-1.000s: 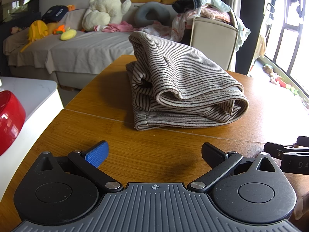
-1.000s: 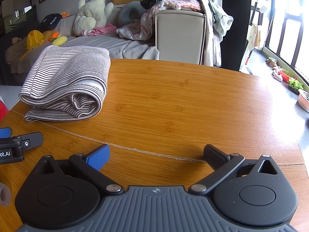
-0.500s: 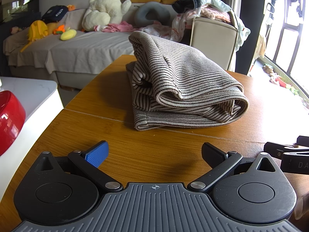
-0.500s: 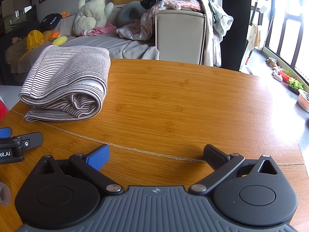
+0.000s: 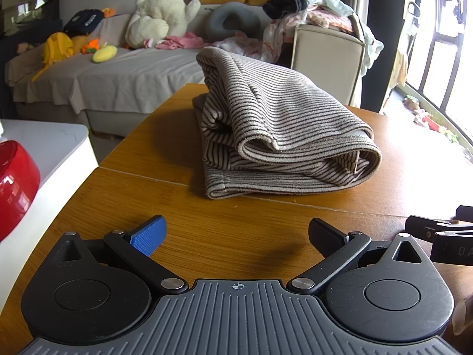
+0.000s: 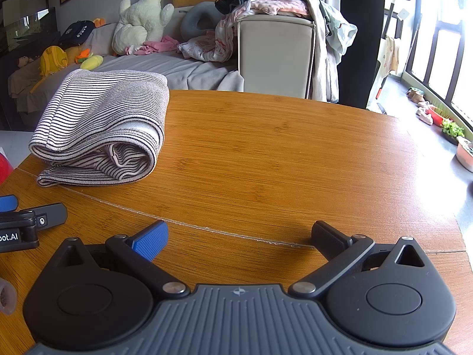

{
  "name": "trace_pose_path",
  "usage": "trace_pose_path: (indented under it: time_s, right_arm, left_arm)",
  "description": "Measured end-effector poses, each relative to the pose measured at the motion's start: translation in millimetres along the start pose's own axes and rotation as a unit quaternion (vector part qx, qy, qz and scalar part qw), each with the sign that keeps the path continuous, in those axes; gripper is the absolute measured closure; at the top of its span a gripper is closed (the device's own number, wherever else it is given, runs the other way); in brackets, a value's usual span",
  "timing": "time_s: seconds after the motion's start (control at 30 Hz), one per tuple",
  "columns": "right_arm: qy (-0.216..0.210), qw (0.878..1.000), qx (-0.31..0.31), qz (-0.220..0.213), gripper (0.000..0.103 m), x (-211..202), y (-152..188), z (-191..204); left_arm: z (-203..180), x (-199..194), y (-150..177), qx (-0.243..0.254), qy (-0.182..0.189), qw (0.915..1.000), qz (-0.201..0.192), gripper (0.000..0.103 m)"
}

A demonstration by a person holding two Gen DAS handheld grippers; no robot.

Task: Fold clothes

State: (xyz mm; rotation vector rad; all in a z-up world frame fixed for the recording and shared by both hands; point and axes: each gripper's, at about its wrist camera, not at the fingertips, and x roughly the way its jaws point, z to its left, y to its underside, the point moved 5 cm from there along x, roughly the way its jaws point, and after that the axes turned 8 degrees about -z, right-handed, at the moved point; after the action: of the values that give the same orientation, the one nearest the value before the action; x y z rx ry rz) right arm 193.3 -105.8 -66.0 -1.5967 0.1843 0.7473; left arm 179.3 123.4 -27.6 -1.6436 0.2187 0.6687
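Note:
A folded beige garment with thin dark stripes [image 5: 278, 130] lies in several layers on the wooden table [image 5: 165, 153]. It also shows at the left in the right wrist view [image 6: 103, 130]. My left gripper [image 5: 236, 232] is open and empty, low over the table, a short way in front of the garment. My right gripper [image 6: 239, 233] is open and empty over bare table, to the right of the garment. Each gripper's fingers show at the other view's edge.
A red bowl [image 5: 14, 183] stands on a white counter [image 5: 59, 145] left of the table. A sofa with soft toys [image 5: 159, 11] and a beige chair heaped with clothes [image 6: 275, 50] stand behind. The table's rounded edge [image 6: 443, 183] is at the right.

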Motion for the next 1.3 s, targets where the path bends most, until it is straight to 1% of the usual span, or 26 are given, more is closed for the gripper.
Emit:
trace_pose_path:
  time_s: [1.3]
  right_arm:
    - [0.001, 1.000, 0.000, 0.000, 0.000, -0.9, 0.1, 0.5]
  left_arm:
    - [1.3, 0.3, 0.6, -0.001, 0.001, 1.0000, -0.001, 0.000]
